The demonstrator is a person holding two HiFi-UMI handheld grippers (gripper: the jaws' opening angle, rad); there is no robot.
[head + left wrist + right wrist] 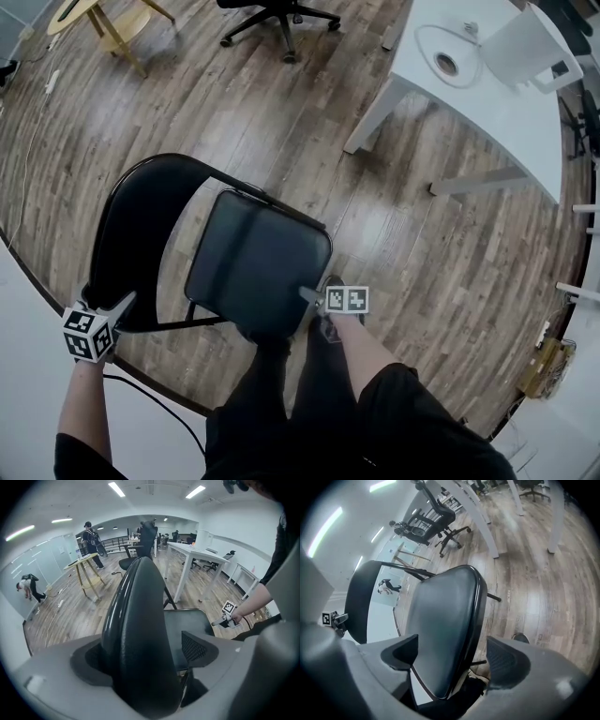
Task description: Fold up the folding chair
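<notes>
The black folding chair stands on the wood floor right in front of me. Its backrest (141,230) is at the left and its padded seat (258,262) is in the middle, tilted. My left gripper (111,317) sits on the backrest's near edge; in the left gripper view the backrest (140,634) fills the space between the jaws, which are shut on it. My right gripper (312,297) is at the seat's front right corner. In the right gripper view the seat (445,625) lies between the wide-apart jaws, with floor showing beside the right pad (506,660).
A white desk (487,103) stands at the far right, with an office chair base (281,19) and a wooden stool (103,23) at the back. My legs and shoe (328,330) are just behind the seat. A black cable (159,398) runs by my left side. People (91,538) stand far off.
</notes>
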